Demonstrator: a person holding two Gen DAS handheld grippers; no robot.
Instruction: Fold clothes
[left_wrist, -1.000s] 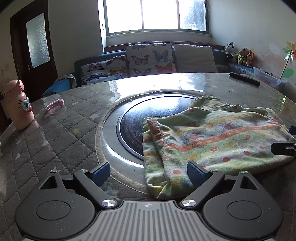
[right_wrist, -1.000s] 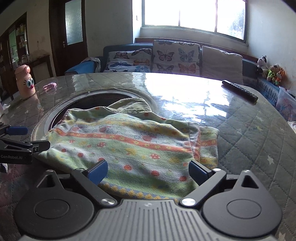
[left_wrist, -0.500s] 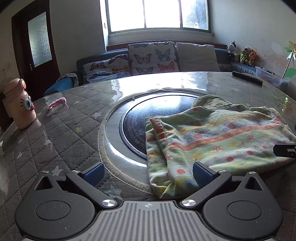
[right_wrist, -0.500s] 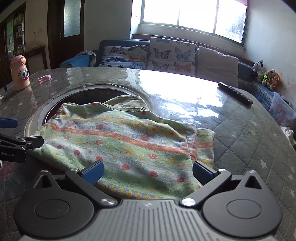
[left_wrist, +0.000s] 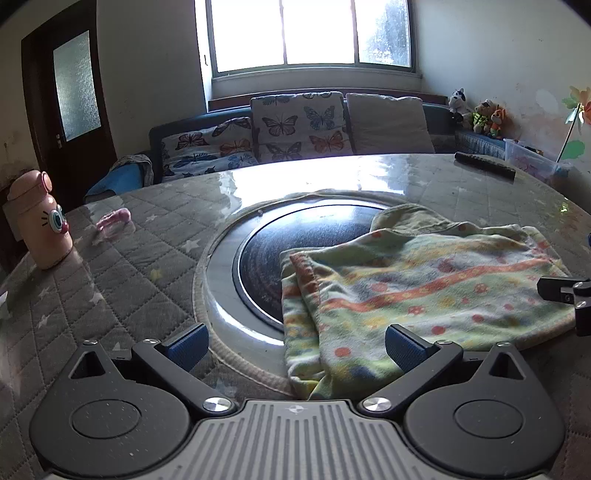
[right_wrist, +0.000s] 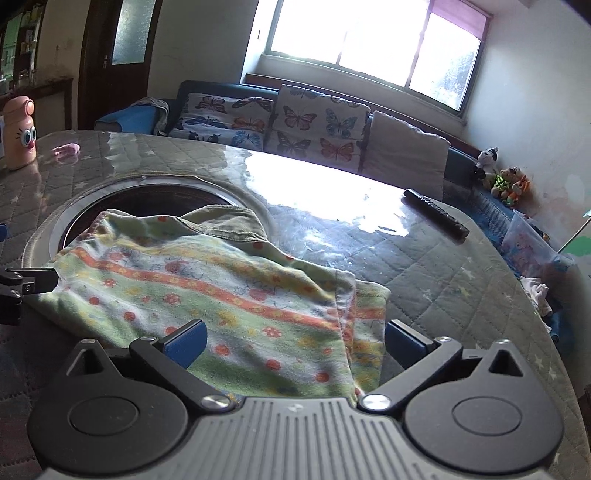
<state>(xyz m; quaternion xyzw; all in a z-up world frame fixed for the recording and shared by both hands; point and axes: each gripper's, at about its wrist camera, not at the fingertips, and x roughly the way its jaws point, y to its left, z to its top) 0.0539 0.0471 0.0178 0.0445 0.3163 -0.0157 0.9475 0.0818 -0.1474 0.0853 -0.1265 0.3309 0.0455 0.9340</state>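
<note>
Lying folded and flat, the striped garment (left_wrist: 417, 295) (right_wrist: 207, 295) is covering the 3 o'clock half of the dark round inset (left_wrist: 273, 254) in the quilted surface (left_wrist: 122, 266) (right_wrist: 436, 266). Its long axis is running from 9 to 3 o'clock in the left wrist view, the orange stripes following that line, with an olive collar piece (right_wrist: 221, 221) poking out toward 12 o'clock. One folded edge is facing 9 o'clock over the inset; a narrow doubled flap is showing at the 3 o'clock end in the right wrist view. Bare quilted surface is stretching wide at 9 and 10 o'clock, where a pink bottle (left_wrist: 40, 221) and a small pink object (left_wrist: 114, 218) are sitting well apart, and a remote control (right_wrist: 436, 214) is lying at 1 o'clock.

The left gripper (left_wrist: 295, 347) is hovering with fingers spread wide, its 3 o'clock finger (left_wrist: 402, 347) over the garment's near corner, gripping nothing. The right gripper (right_wrist: 293, 341) is likewise holding its fingers wide apart above the cloth's near hem, with nothing between them.
</note>
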